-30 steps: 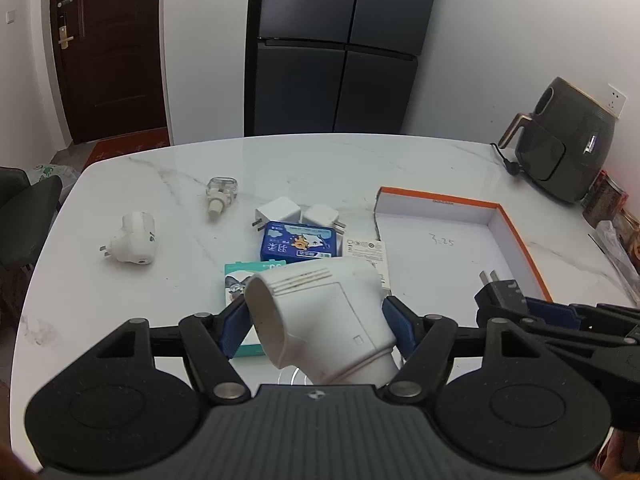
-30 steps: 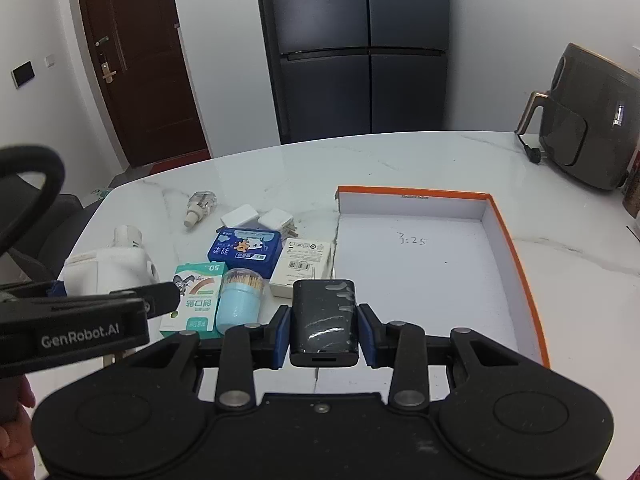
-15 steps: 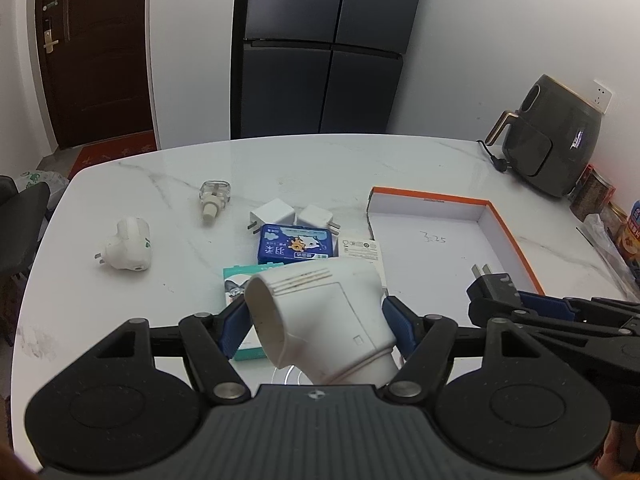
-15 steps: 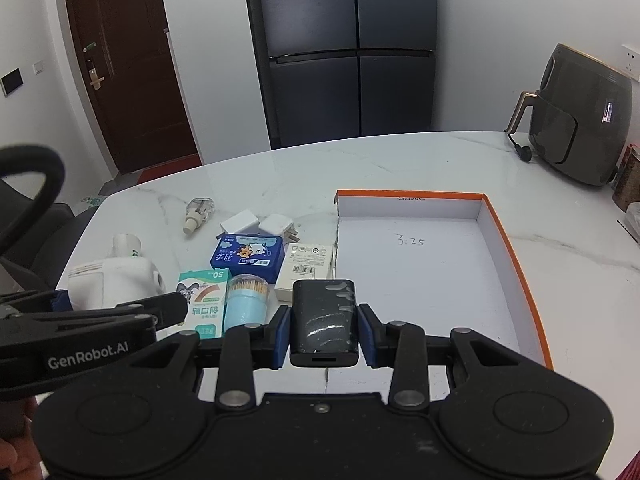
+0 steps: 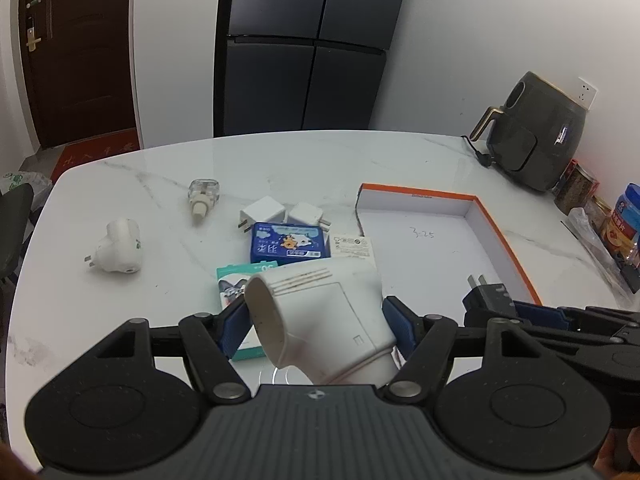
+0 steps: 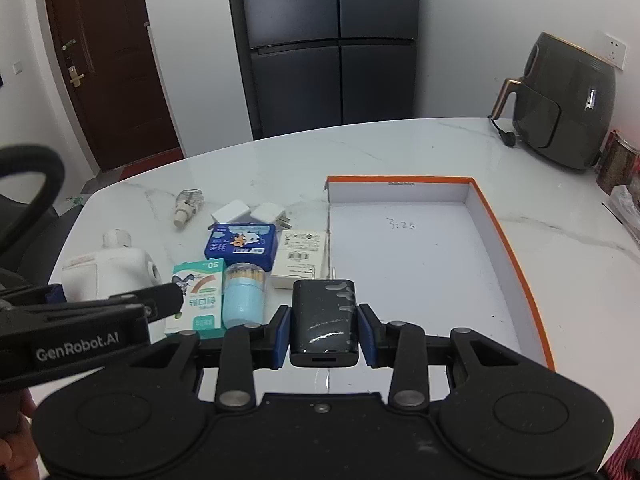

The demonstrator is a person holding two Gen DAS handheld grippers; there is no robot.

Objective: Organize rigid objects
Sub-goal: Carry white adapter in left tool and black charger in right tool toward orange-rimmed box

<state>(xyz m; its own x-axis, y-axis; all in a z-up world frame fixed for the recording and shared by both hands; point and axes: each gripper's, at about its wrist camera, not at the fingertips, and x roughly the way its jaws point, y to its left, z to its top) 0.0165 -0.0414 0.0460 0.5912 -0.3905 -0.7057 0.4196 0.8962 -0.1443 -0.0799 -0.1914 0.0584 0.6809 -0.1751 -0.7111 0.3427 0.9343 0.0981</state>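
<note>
Our left gripper [image 5: 316,322] pinches a bulky white plastic plug-in device with a round opening [image 5: 320,316] between its blue pads, held above the white marble table [image 5: 304,160]. Our right gripper [image 6: 324,330] is clamped on a black rectangular charger block [image 6: 323,320], its metal prongs pointing away from us, just beside the near left corner of the shallow white cardboard tray with an orange rim [image 6: 500,236].

On the tray floor we read handwritten "3:25". The side of our left gripper, seen from the right wrist, reads "GenRobot.AI". A teal and white box [image 6: 199,298] shows "50"; its other print and that on the blue box with cartoon art [image 6: 241,241] we cannot read. A pale blue tub of toothpicks [image 6: 243,294] stands between the teal box and a white labelled box [image 6: 299,252]. Farther off lie two white cube chargers [image 5: 280,213], a clear refill bottle [image 5: 203,197] and a white plug-in unit [image 5: 118,250]. A dark grey air fryer [image 6: 568,104] stands at the far right.
</note>
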